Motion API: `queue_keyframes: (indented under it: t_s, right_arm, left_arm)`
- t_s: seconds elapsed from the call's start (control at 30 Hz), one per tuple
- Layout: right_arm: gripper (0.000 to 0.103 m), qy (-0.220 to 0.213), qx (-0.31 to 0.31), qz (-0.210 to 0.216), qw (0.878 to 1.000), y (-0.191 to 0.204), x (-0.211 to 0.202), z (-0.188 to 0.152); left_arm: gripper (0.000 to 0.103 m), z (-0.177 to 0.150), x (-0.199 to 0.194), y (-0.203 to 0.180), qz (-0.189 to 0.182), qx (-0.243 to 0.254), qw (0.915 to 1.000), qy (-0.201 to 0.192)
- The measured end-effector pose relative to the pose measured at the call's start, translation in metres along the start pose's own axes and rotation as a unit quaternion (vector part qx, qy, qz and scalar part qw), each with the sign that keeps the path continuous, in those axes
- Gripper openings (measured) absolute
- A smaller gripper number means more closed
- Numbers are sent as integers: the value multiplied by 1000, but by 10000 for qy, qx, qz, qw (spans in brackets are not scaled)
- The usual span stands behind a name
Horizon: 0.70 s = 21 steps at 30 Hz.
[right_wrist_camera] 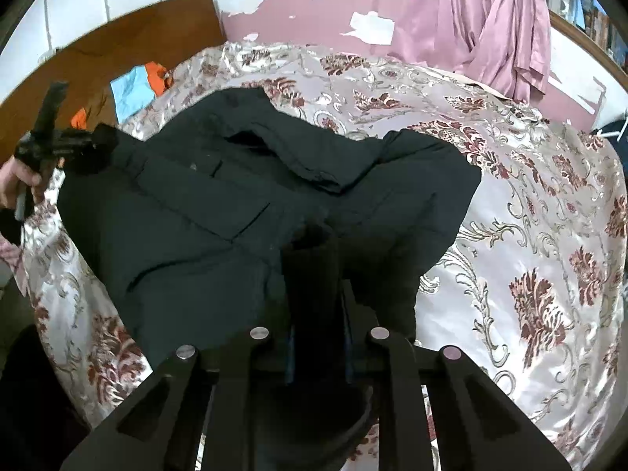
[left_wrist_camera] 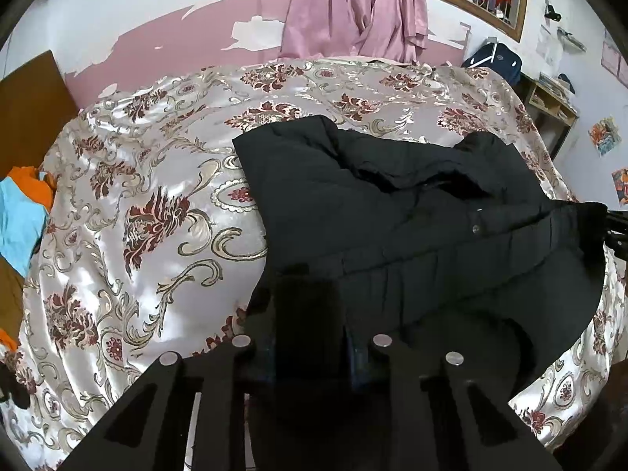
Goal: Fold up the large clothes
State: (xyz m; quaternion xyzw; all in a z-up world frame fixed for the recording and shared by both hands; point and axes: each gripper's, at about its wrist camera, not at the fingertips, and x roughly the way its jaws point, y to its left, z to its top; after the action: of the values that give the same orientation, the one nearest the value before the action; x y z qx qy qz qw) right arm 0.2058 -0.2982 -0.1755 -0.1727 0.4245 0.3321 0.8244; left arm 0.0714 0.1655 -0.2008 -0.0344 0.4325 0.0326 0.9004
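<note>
The large black padded jacket point(left_wrist_camera: 412, 227) lies spread on the bed with the shiny flowered cover point(left_wrist_camera: 137, 204). Both tools grip its near hem: the left hand-held gripper point(left_wrist_camera: 308, 314) is closed on one corner, the right hand-held gripper point(right_wrist_camera: 312, 274) is closed on the other, probably so the hem can be lifted and folded toward the jacket's far side

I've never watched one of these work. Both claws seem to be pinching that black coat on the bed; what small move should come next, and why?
Probably lift the near hem and carry it toward the collar. The left gripper and right gripper each look shut on the black coat, which lies spread, unfolded, on the bedspread.
</note>
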Motion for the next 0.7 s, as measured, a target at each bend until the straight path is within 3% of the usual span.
queue_keyframes:
  t_s: [0.7]
  right_arm:
    - [12,-538,459,132,9974,-11,-37,13]
  left_arm:
    - [16,16,-39,-1,-106,26,9988,-470]
